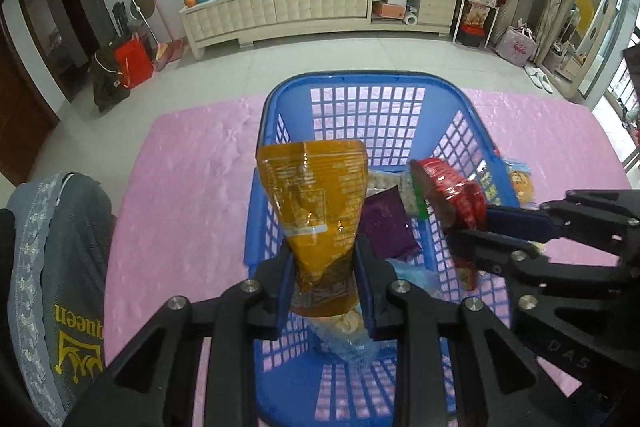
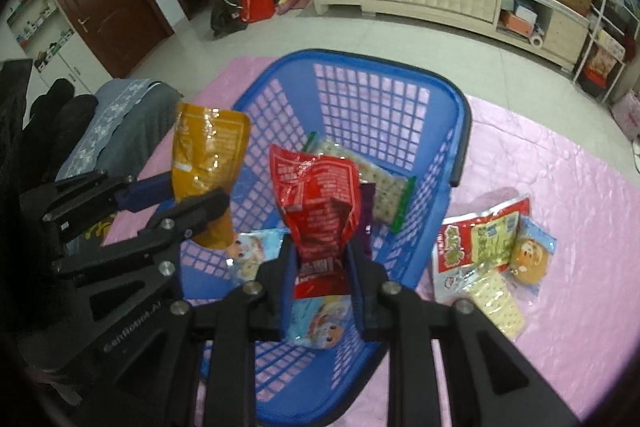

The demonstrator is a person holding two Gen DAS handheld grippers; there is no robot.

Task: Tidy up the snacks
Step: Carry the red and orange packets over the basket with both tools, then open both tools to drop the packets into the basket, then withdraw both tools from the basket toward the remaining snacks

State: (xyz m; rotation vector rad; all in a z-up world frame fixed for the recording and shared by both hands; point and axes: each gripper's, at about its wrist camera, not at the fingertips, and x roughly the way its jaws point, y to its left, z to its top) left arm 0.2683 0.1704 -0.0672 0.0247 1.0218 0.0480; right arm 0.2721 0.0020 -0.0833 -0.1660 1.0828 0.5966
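Observation:
A blue plastic basket [image 1: 360, 83] [image 2: 400, 75] stands on a pink table cover. My left gripper [image 1: 324, 279] is shut on an orange snack pouch [image 1: 316, 203] and holds it upright over the basket's left side; it also shows in the right wrist view [image 2: 204, 163]. My right gripper [image 2: 320, 275] is shut on a red snack packet [image 2: 316, 203] above the basket's middle; it also shows in the left wrist view [image 1: 448, 187]. Inside the basket lie a purple packet [image 1: 388, 227], a cracker pack with green ends [image 2: 380, 187] and light blue packets [image 2: 252, 251].
Several loose snack packets [image 2: 488, 247] lie on the pink cover [image 2: 560, 227] right of the basket. A grey garment [image 1: 60, 267] hangs over a chair at the left. A long cabinet [image 1: 320, 7] stands across the tiled floor.

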